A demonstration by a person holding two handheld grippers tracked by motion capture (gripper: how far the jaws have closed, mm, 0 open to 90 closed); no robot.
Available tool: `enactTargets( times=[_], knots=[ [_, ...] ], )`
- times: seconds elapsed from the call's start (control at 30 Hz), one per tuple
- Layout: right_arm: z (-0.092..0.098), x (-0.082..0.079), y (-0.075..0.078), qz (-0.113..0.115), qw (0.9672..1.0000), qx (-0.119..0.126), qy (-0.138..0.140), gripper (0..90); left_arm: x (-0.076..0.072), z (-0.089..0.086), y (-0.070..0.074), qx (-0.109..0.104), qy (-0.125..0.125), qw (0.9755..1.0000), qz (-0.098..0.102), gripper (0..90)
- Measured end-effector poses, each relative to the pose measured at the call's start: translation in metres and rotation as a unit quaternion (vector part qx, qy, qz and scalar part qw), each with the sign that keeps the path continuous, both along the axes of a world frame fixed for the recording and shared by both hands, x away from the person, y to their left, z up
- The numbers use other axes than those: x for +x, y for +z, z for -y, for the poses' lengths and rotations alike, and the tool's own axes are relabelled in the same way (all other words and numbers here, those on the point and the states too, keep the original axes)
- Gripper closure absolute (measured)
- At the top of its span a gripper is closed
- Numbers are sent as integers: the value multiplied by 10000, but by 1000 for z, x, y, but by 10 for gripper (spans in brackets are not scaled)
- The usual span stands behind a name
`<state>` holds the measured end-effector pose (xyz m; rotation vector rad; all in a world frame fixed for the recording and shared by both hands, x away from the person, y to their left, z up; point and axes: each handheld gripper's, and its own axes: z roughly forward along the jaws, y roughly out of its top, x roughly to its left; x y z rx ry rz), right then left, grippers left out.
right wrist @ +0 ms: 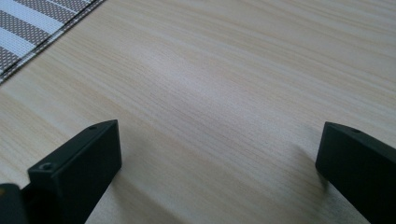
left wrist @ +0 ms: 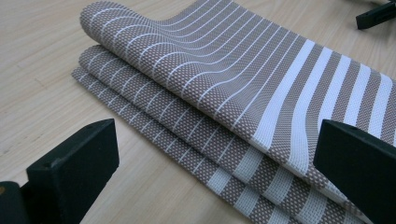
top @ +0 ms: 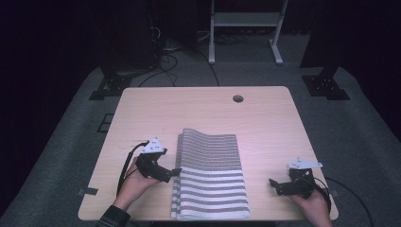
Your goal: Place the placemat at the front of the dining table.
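Note:
A brown-and-white striped woven cloth (top: 210, 175) lies folded in layers on the light wooden table (top: 203, 106), reaching the near edge. My left gripper (top: 174, 173) is open at the cloth's left folded edge, its jaws wide apart. In the left gripper view the stacked layers of the cloth (left wrist: 224, 88) lie just ahead between the jaws, the right jaw over the striped top. My right gripper (top: 275, 185) stands open over bare wood to the right of the cloth, apart from it. A corner of the cloth (right wrist: 32, 23) shows at the upper left of the right gripper view.
A round cable hole (top: 238, 98) sits near the table's far edge. Beyond the table stand a white frame (top: 246, 28) and dark stands with cables on grey carpet. The far half of the tabletop is bare wood.

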<state>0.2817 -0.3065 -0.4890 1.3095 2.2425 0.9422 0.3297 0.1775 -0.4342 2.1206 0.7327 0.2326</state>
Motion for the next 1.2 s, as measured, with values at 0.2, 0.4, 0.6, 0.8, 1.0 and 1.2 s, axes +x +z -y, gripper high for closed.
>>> enactTargets(
  times=[0.2, 0.4, 0.6, 0.8, 1.0, 1.2],
  knots=[
    [0, 0, 0, -1, 10000, 0, -1, 0, 1, 8, -2, 1, -71, 10000, -35, 0],
    [0, 0, 0, 0, 10000, 1, -2, 0, 2, 17, -5, 61, -153, 9998, -69, 0],
    [0, 0, 0, 1, 10000, -4, 1, 0, 2, 27, -9, 149, -269, 9995, -114, 0],
    [0, 0, 0, 1, 10000, -4, 1, 0, 1, 34, -13, 210, -320, 9991, -207, 0],
    [0, 0, 0, 1, 10000, -3, 1, 0, 0, 38, -16, 310, -404, 9982, -331, 33],
    [0, 0, 0, 1, 10000, -3, 0, 0, -3, 40, -16, 458, -426, 9974, -351, 79]
  ],
)
